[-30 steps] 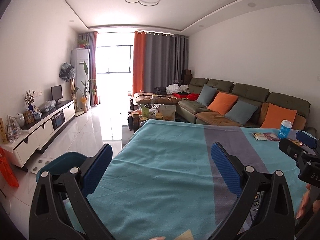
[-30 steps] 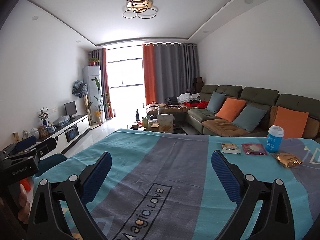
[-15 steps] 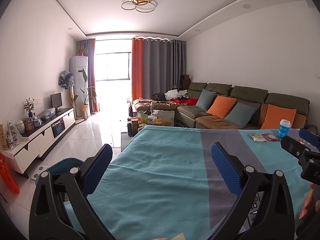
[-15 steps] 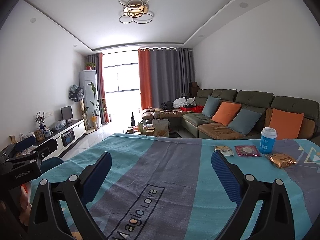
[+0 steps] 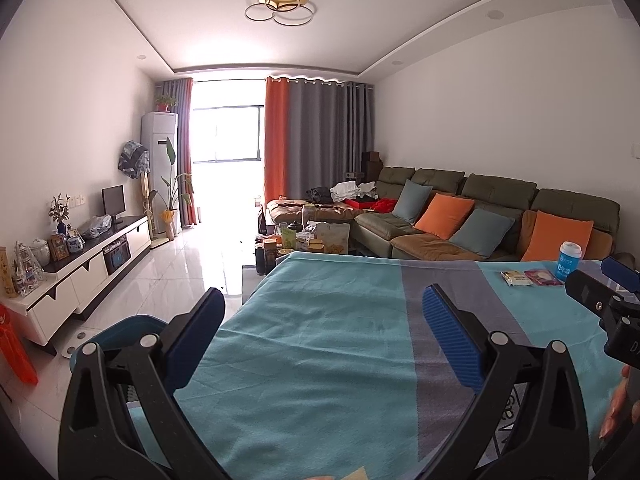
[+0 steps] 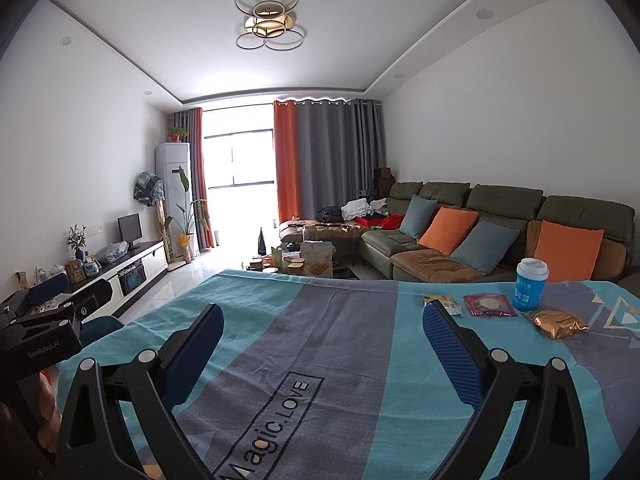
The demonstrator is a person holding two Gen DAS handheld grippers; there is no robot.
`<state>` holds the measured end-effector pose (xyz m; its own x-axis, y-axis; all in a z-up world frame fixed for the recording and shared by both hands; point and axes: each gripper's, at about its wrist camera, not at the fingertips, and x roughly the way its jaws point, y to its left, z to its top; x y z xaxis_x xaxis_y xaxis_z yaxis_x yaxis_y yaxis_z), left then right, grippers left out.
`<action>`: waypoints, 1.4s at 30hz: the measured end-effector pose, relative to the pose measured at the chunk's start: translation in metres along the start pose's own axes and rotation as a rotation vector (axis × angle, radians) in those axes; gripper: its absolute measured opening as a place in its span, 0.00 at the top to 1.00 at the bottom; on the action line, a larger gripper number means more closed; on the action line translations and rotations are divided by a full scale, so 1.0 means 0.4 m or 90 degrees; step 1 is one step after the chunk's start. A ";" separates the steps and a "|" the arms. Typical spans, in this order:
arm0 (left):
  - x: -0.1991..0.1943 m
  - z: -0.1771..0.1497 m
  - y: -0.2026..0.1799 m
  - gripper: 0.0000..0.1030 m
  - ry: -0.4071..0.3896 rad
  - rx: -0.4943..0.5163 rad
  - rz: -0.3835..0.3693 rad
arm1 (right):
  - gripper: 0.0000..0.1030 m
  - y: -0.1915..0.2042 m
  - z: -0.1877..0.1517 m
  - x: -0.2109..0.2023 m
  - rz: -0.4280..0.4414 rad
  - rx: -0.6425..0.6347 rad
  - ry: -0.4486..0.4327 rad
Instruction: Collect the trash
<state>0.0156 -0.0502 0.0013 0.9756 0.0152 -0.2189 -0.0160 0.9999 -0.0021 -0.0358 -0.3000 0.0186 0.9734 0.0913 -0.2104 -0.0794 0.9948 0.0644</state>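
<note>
Trash lies at the far right of a table covered with a teal and grey cloth [image 6: 320,340]: a blue paper cup [image 6: 530,285] standing upright, a crumpled gold wrapper [image 6: 558,323], a red packet [image 6: 489,305] and a pale yellow packet [image 6: 444,303]. The cup [image 5: 569,261] and both packets [image 5: 530,277] also show in the left wrist view. My right gripper [image 6: 322,328] is open and empty, well short of the trash. My left gripper [image 5: 320,316] is open and empty over the cloth's left part.
A green sofa [image 6: 500,232] with orange and blue cushions runs along the right wall. A cluttered coffee table [image 6: 304,260] stands beyond the table. A white TV cabinet [image 5: 80,268] lines the left wall. A blue chair [image 5: 120,332] sits at the table's left edge.
Both grippers have tilted upward a little, so the room and table sit lower in both views. Both stay open and empty.
</note>
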 end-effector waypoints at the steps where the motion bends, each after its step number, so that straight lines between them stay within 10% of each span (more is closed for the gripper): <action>1: 0.000 0.001 0.000 0.05 0.000 0.000 0.000 | 0.06 -0.001 0.001 0.000 0.000 0.000 0.000; 42: 0.007 0.001 -0.008 0.05 -0.001 0.002 0.002 | 0.06 -0.008 0.003 -0.010 -0.008 0.004 -0.004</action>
<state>0.0185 -0.0534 0.0013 0.9760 0.0178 -0.2170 -0.0180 0.9998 0.0011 -0.0393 -0.3038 0.0205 0.9755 0.0791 -0.2052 -0.0665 0.9955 0.0676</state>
